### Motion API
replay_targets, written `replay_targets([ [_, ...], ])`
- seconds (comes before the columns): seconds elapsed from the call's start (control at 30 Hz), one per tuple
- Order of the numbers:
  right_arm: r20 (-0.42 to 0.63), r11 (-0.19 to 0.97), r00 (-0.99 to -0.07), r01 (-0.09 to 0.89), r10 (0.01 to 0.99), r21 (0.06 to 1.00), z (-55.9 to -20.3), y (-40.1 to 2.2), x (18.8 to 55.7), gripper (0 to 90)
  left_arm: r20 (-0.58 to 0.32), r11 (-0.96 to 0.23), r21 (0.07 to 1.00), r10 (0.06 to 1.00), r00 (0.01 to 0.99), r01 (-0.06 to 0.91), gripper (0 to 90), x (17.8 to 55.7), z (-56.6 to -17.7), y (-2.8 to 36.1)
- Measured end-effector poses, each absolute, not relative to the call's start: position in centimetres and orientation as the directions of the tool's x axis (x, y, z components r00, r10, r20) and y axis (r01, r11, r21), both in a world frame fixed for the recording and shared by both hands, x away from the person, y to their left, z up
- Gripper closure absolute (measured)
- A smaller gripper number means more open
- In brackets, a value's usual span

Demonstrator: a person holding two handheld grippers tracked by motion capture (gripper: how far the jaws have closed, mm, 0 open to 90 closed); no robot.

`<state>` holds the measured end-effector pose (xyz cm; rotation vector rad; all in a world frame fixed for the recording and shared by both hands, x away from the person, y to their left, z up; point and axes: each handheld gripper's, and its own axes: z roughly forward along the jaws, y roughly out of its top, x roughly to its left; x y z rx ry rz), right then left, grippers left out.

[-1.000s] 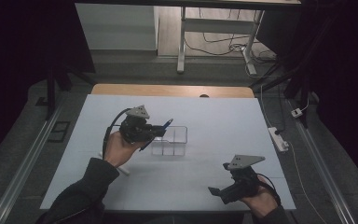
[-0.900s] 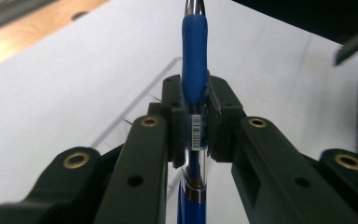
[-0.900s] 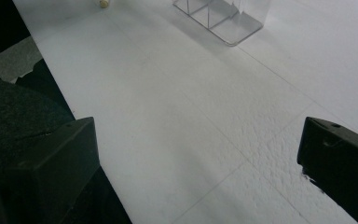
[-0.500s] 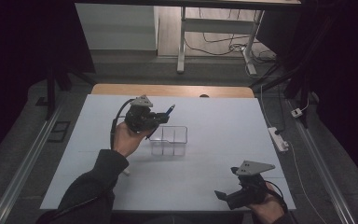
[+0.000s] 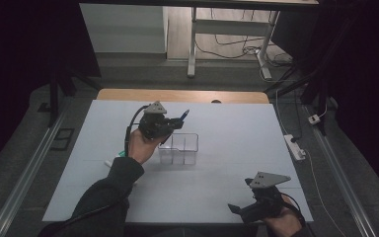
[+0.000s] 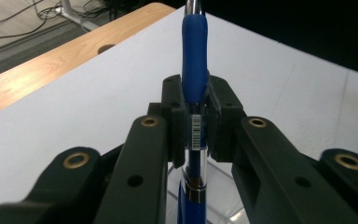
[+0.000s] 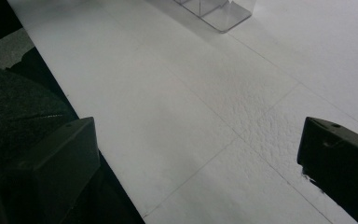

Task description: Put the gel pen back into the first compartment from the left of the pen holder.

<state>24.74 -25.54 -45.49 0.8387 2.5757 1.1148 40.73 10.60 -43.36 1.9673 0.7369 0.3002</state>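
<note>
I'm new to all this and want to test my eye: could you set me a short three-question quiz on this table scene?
1. True or false: the left gripper holds a blue pen.
2. What lies beside the held pen in the high view? A) clear plastic organizer B) red mug C) wooden bowl
3. Fill in: the right gripper has its fingers ____ over the white table.

Key: 1 true; 2 A; 3 open.

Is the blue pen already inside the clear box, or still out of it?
Out. The left gripper is shut on the blue pen, holding it in the air beside the clear box.
</note>
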Motion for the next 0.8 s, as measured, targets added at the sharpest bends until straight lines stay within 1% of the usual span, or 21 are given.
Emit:
replay_targets([
  [0.1, 0.03, 0.546, -0.813, 0.418, 0.582, 0.726, -45.5, -25.6, 24.7, 0.0, -0.089, -0.344, 0.86, 0.625, 0.776, 0.376, 78.4, 40.6, -43.8, 10.6],
  [0.3, 0.028, 0.552, -0.811, 0.422, 0.584, 0.72, -45.6, -25.8, 24.7, 0.0, -0.108, -0.326, 0.859, 0.638, 0.763, 0.395, 78.2, 40.2, -44.7, 10.9],
  [0.53, 0.026, 0.557, -0.812, 0.422, 0.583, 0.716, -45.6, -25.8, 24.7, 0.0, -0.111, -0.342, 0.838, 0.656, 0.747, 0.425, 77.3, 40.1, -45.6, 11.4],
  [0.57, 0.026, 0.556, -0.811, 0.423, 0.584, 0.716, -45.6, -25.8, 24.7, 0.0, -0.11, -0.341, 0.839, 0.656, 0.747, 0.423, 75.6, 40.0, -45.6, 11.5],
  [0.63, 0.032, 0.551, -0.81, 0.426, 0.585, 0.718, -45.7, -25.8, 24.7, 0.0, -0.118, -0.338, 0.836, 0.658, 0.744, 0.431, 65.6, 40.1, -45.6, 11.7],
  [0.73, 0.033, 0.548, -0.809, 0.427, 0.587, 0.719, -45.7, -25.8, 24.8, 0.0, -0.12, -0.334, 0.836, 0.662, 0.74, 0.435, 58.9, 40.0, -45.4, 12.0],
  [0.8, 0.034, 0.546, -0.808, 0.428, 0.588, 0.72, -45.7, -25.9, 24.8, 0.0, -0.113, -0.344, 0.833, 0.661, 0.742, 0.433, 53.0, 40.0, -45.1, 12.2],
])
